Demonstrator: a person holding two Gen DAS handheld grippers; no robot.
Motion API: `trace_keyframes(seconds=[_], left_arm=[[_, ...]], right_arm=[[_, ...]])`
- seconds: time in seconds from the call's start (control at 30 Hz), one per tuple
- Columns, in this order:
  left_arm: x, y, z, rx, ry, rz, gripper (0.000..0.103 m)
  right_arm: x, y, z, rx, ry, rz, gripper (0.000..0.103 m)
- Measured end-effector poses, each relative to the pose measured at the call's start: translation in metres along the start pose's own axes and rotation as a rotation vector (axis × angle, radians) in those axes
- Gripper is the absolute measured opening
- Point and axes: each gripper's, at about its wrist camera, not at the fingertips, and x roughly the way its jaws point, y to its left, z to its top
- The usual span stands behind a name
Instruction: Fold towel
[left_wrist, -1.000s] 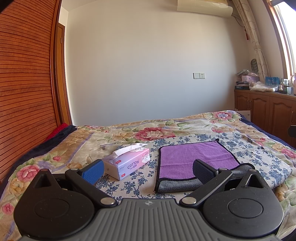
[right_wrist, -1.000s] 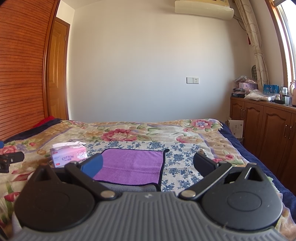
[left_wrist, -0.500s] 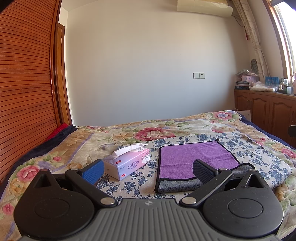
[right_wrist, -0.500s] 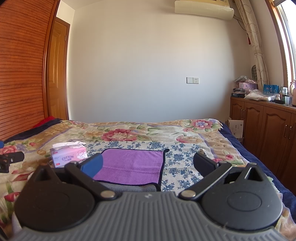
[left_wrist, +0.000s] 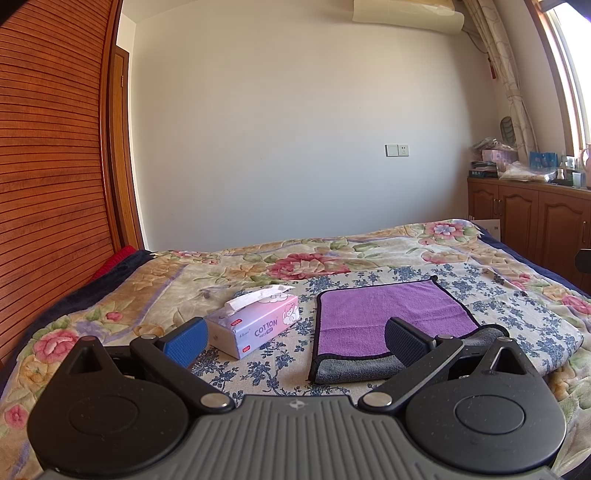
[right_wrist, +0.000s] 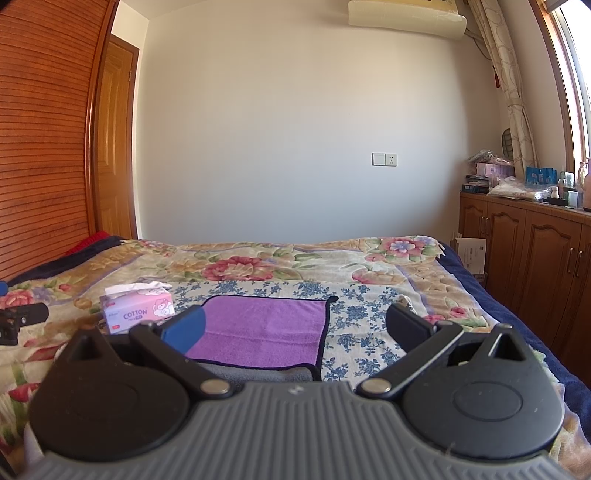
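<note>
A purple towel (left_wrist: 384, 314) with a dark edge and grey underside lies flat on the floral bed cover, its near edge folded up showing grey. It also shows in the right wrist view (right_wrist: 266, 328). My left gripper (left_wrist: 295, 338) is open and empty, held above the bed just in front of the towel's near left corner. My right gripper (right_wrist: 295, 328) is open and empty, held in front of the towel's near edge. Part of the left gripper (right_wrist: 18, 321) shows at the left edge of the right wrist view.
A pink tissue box (left_wrist: 255, 325) marked COTTON stands on the bed left of the towel; it also shows in the right wrist view (right_wrist: 138, 310). A wooden cabinet (right_wrist: 532, 254) with clutter on top runs along the right. A slatted wooden wardrobe (left_wrist: 48, 184) stands at the left.
</note>
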Motion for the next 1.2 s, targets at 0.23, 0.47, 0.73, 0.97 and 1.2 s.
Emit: trace_keyframes(seconds=[0.23,0.47,0.73,0.97,1.2], left_arm=[[0.002,0.003,0.004,0.005,0.015,-0.004,0.103],[0.009,-0.003,0.001,0.028,0.049,-0.016,0.103],[0.025,-0.006,0.003,0.049,0.088,-0.041,0.103],[0.039,-0.009,0.005,0.064,0.105,-0.053,0.103],[0.050,-0.011,0.008,0.065,0.108,-0.067,0.103]], right_arm=[[0.002,0.005,0.000,-0.005,0.009,0.007,0.103],[0.006,0.006,-0.001,-0.009,0.029,0.018,0.103],[0.017,0.007,-0.003,0.003,0.062,0.028,0.103],[0.031,0.007,-0.007,0.019,0.114,0.032,0.103],[0.039,0.010,-0.009,0.029,0.152,0.040,0.103]])
